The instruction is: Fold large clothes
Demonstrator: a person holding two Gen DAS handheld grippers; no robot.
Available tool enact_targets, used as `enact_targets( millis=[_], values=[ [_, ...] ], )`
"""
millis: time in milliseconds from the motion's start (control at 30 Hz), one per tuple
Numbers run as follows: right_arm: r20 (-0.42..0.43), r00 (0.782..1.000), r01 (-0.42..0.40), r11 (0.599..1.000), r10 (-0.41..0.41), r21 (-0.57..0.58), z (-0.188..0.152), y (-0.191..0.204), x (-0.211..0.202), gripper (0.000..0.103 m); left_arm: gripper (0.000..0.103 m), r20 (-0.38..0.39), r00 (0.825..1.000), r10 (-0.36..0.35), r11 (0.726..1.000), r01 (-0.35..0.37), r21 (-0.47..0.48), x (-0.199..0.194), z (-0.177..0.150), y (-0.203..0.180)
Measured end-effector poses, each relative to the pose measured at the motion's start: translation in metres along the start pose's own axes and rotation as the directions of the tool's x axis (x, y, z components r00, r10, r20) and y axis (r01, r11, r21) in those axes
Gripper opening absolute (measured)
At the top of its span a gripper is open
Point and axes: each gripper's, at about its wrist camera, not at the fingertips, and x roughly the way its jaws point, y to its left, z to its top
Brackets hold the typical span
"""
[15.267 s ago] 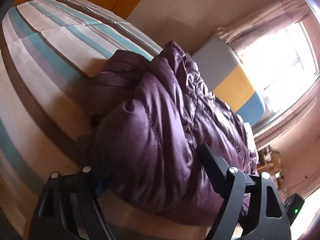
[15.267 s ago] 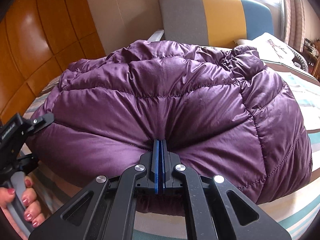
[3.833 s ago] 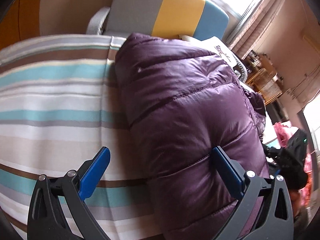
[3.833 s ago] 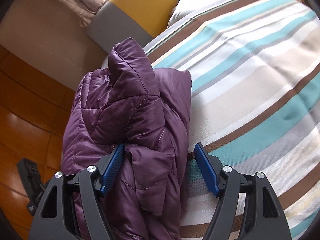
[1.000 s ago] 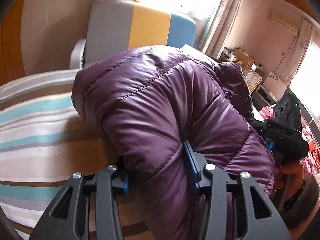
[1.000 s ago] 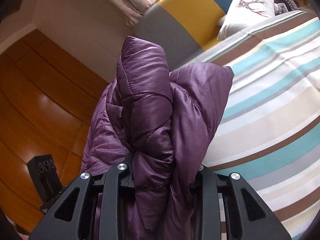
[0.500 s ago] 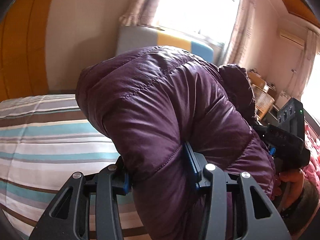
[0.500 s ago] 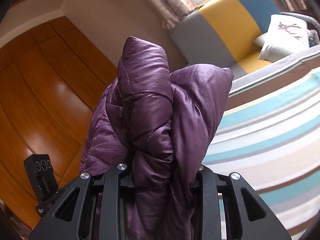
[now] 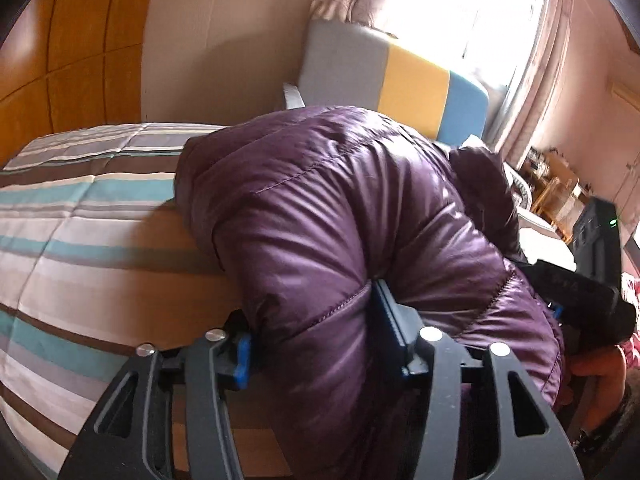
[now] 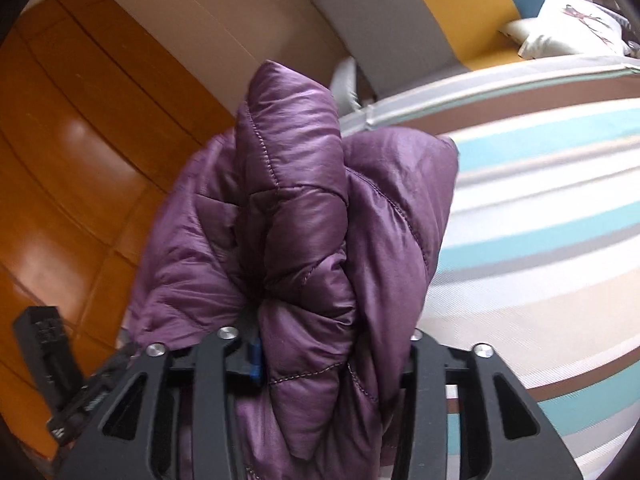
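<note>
We carry the purple down jacket (image 9: pixel 340 220) above the striped bedspread (image 9: pixel 80 220); left claw (image 9: pixel 316 340) and right claw (image 10: pixel 336 344), jaws just eased wider, each pinch a thick bundle between them. Release only once it rests flat.

Striped bedspread (image 9: pixel 80 240), tricolour chair (image 9: pixel 400 80), pillow (image 10: pixel 572 28)
</note>
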Motion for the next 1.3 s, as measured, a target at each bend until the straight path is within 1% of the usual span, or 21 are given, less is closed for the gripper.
enact_targets(
  millis=[167, 200, 267, 300, 333, 433, 500, 567, 600, 633, 667, 700, 733, 800, 933, 1033, 1100, 1167, 1200, 1267, 1300],
  values=[
    [-0.002, 1.000, 0.021, 1.000, -0.021, 0.005, 0.003, -0.001, 0.000, 0.051, 0.061, 0.024, 0.998, 0.053, 0.999, -0.052, -0.013, -0.002, -0.007, -0.005],
    [0.005, 1.000, 0.017, 1.000, -0.017, 0.005, 0.002, 0.000, -0.005, 0.051, 0.062, 0.022, 0.998, 0.062, 0.998, -0.062, -0.011, -0.005, -0.008, -0.005],
    [0.027, 1.000, 0.017, 1.000, -0.017, 0.006, -0.004, 0.013, -0.017, 0.058, 0.069, 0.021, 0.996, 0.086, 0.996, -0.086, -0.011, -0.014, -0.006, -0.009],
    [0.047, 0.999, 0.020, 1.000, -0.020, 0.008, -0.008, 0.014, -0.024, 0.063, 0.070, 0.027, 0.994, 0.105, 0.994, -0.104, -0.011, -0.020, -0.006, -0.010],
    [0.072, 0.997, 0.014, 1.000, -0.014, -0.001, -0.011, 0.016, -0.032, 0.063, 0.070, 0.044, 0.992, 0.116, 0.993, -0.115, -0.012, -0.030, -0.008, -0.012],
    [0.135, 0.989, 0.070, 0.997, -0.064, -0.039, -0.012, 0.022, -0.052, 0.063, 0.080, 0.124, 0.982, 0.141, 0.990, -0.138, -0.032, -0.061, -0.014, -0.019],
    [0.149, 0.982, 0.126, 0.991, -0.117, -0.051, -0.010, 0.024, -0.056, 0.063, 0.082, 0.166, 0.975, 0.146, 0.989, -0.142, -0.034, -0.073, -0.015, -0.028],
    [0.139, 0.974, 0.191, 0.979, -0.181, -0.067, -0.008, 0.023, -0.052, 0.063, 0.083, 0.142, 0.980, 0.136, 0.990, -0.139, 0.005, -0.068, -0.013, -0.039],
    [0.126, 0.960, 0.261, 0.962, -0.249, -0.086, -0.007, 0.020, -0.047, 0.063, 0.083, 0.126, 0.983, 0.137, 0.989, -0.142, 0.036, -0.063, -0.014, -0.045],
    [0.108, 0.952, 0.295, 0.950, -0.285, -0.098, -0.006, 0.019, -0.040, 0.063, 0.083, 0.114, 0.982, 0.148, 0.986, -0.156, 0.063, -0.058, -0.015, -0.049],
    [0.069, 0.952, 0.305, 0.947, -0.299, -0.103, -0.009, 0.015, -0.032, 0.063, 0.083, 0.094, 0.981, 0.170, 0.979, -0.179, 0.099, -0.051, -0.017, -0.053],
    [0.058, 0.954, 0.300, 0.950, -0.295, -0.092, -0.010, 0.014, -0.031, 0.063, 0.084, 0.059, 0.980, 0.189, 0.971, -0.195, 0.139, -0.041, -0.021, -0.057],
    [0.054, 0.955, 0.296, 0.952, -0.292, -0.077, -0.012, 0.010, -0.030, 0.063, 0.084, 0.039, 0.979, 0.200, 0.968, -0.203, 0.148, -0.034, -0.025, -0.056],
    [0.053, 0.955, 0.295, 0.953, -0.292, -0.069, -0.017, -0.002, -0.022, 0.065, 0.084, 0.024, 0.978, 0.208, 0.967, -0.210, 0.143, -0.026, -0.032, -0.052],
    [0.056, 0.953, 0.303, 0.950, -0.299, -0.078, -0.015, -0.002, -0.012, 0.066, 0.084, 0.035, 0.971, 0.237, 0.953, -0.239, 0.185, -0.021, -0.037, -0.054],
    [0.077, 0.957, 0.286, 0.956, -0.281, -0.060, -0.014, 0.002, -0.032, 0.068, 0.084, 0.028, 0.974, 0.224, 0.964, -0.225, 0.142, -0.029, -0.032, -0.051],
    [0.102, 0.959, 0.273, 0.960, -0.266, -0.066, -0.018, 0.006, -0.047, 0.068, 0.091, 0.026, 0.974, 0.225, 0.967, -0.227, 0.115, -0.037, -0.033, -0.052],
    [0.119, 0.959, 0.266, 0.960, -0.256, -0.083, -0.031, 0.006, -0.063, 0.077, 0.101, 0.032, 0.970, 0.242, 0.966, -0.244, 0.081, -0.048, -0.033, -0.052],
    [0.134, 0.961, 0.255, 0.962, -0.241, -0.102, -0.034, 0.013, -0.071, 0.081, 0.101, 0.034, 0.968, 0.247, 0.966, -0.249, 0.073, -0.053, -0.033, -0.052],
    [0.156, 0.961, 0.252, 0.957, -0.230, -0.141, -0.041, 0.023, -0.083, 0.082, 0.101, 0.040, 0.962, 0.270, 0.960, -0.272, 0.070, -0.061, -0.035, -0.054],
    [0.160, 0.962, 0.247, 0.957, -0.223, -0.153, -0.044, 0.028, -0.089, 0.086, 0.101, 0.049, 0.957, 0.285, 0.954, -0.289, 0.076, -0.067, -0.037, -0.056]
  ],
)
